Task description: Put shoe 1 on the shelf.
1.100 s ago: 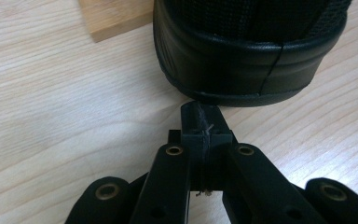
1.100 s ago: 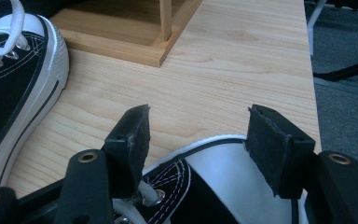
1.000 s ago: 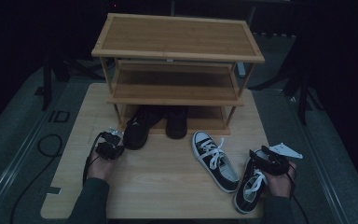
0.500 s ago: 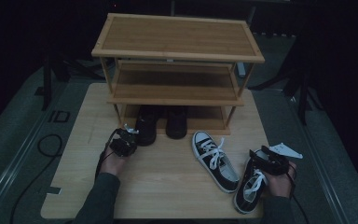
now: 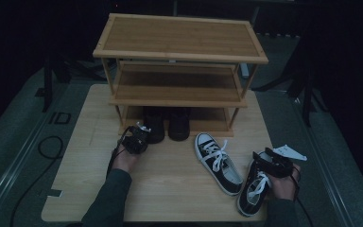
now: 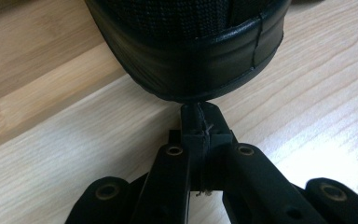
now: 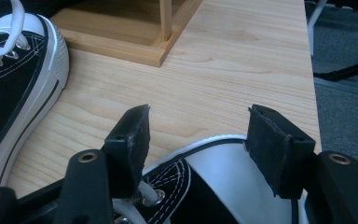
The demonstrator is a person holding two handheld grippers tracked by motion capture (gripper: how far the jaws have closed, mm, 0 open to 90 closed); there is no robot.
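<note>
Closed left gripper (image 6: 199,122) nudges the black shoe (image 6: 186,42)
Pressed off-centre, it could twist; the right gripper (image 7: 198,135) straddles the sneaker (image 7: 223,186), jaws spread.

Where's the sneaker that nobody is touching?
In the high view, the loose sneaker lies on the table, right of centre, between the black shoes and the right gripper.

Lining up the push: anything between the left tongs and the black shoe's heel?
Nothing: in the left gripper view the shut left tongs touch the black shoe's heel.
</note>
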